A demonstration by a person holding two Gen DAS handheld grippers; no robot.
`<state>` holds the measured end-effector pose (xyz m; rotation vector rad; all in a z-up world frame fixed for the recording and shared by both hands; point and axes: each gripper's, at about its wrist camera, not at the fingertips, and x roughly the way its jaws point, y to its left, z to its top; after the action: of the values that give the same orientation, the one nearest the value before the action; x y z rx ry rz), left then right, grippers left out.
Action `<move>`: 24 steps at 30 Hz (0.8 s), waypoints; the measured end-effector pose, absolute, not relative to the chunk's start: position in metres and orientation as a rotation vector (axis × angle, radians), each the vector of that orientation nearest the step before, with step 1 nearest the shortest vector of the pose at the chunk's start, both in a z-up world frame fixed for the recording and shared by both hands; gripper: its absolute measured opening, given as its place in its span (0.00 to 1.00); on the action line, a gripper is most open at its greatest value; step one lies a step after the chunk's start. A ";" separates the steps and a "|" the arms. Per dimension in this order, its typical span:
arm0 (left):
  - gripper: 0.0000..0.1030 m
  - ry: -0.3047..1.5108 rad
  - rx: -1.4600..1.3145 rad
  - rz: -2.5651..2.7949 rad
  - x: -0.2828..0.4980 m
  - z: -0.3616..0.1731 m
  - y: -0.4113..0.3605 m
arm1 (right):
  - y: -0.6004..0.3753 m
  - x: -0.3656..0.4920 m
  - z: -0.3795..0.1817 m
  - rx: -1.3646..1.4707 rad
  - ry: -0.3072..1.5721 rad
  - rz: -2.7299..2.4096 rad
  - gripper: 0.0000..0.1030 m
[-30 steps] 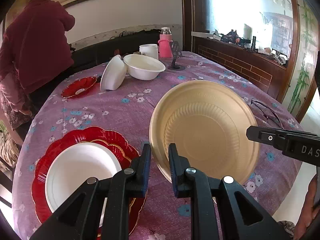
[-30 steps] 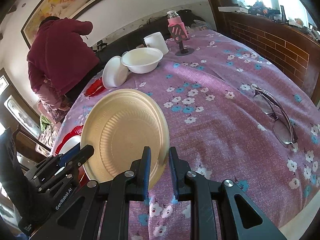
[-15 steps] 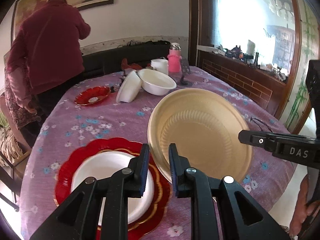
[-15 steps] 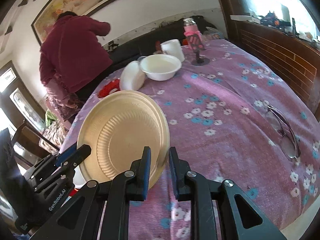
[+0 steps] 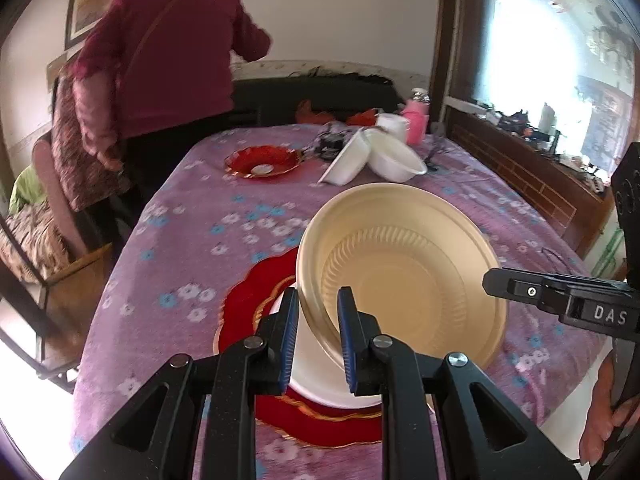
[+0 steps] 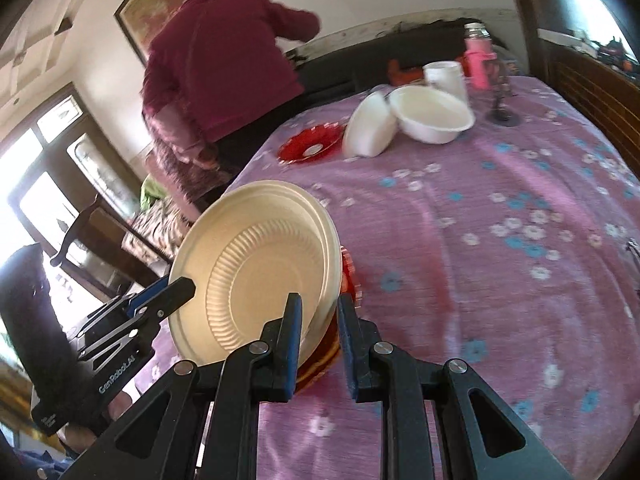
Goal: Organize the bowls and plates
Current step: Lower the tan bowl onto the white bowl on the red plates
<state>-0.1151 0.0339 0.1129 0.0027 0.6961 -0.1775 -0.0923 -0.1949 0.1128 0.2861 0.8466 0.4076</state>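
Cream plate (image 5: 404, 280) sits at centre frame in the left wrist view, tilted, with both tongs clamped on its rim: left tongs (image 5: 318, 336) at its lower left edge, right tongs (image 6: 318, 336) at the opposite edge. Below it lies a red plate (image 5: 256, 292) carrying what looks like a white plate (image 5: 320, 372). Upper centre on the counter (image 5: 192, 248) sit two white bowls (image 5: 394, 156).

The cream plate (image 5: 404, 276) at frame centre looks like matt moulded pulp or plastic, finely ribbed round its well. Below it the red plate (image 5: 256, 300) is glossy with a gilt edge. The tablecloth (image 6: 500, 240) is soft, woven purple cloth. The grippers' arms are matt black plastic with bright metal rivets.
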 end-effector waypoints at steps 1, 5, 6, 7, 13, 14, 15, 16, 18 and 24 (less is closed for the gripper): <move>0.17 0.701 -0.002 -0.170 -0.115 0.111 0.037 | -0.191 -0.091 0.110 0.285 0.855 0.414 0.19; 0.17 0.720 -0.018 -0.150 -0.111 0.104 0.045 | -0.180 -0.088 0.099 0.286 0.892 0.434 0.19; 0.17 0.722 -0.021 -0.148 -0.110 0.103 0.047 | -0.179 -0.088 0.098 0.287 0.896 0.435 0.19; 0.17 0.724 -0.022 -0.146 -0.109 0.102 0.047 | -0.178 -0.087 0.096 0.287 0.901 0.436 0.19; 0.17 0.749 -0.023 -0.135 -0.103 0.093 0.047 | -0.174 -0.081 0.086 0.287 0.934 0.437 0.19; 0.17 0.755 -0.026 -0.133 -0.102 0.090 0.048 | -0.174 -0.080 0.084 0.290 0.940 0.437 0.19; 0.17 0.763 -0.026 -0.131 -0.100 0.088 0.048 | -0.174 -0.080 0.082 0.291 0.943 0.437 0.19; 0.17 0.769 -0.028 -0.128 -0.099 0.085 0.049 | -0.174 -0.079 0.081 0.294 0.946 0.438 0.19; 0.17 0.779 -0.031 -0.126 -0.096 0.082 0.050 | -0.173 -0.078 0.080 0.293 0.949 0.439 0.19; 0.17 0.797 -0.037 -0.120 -0.093 0.075 0.052 | -0.171 -0.076 0.077 0.293 0.951 0.439 0.19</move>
<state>-0.0933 0.0523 0.0754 -0.0372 0.7966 -0.1204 -0.0765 -0.1714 0.0772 0.2934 0.9509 0.4393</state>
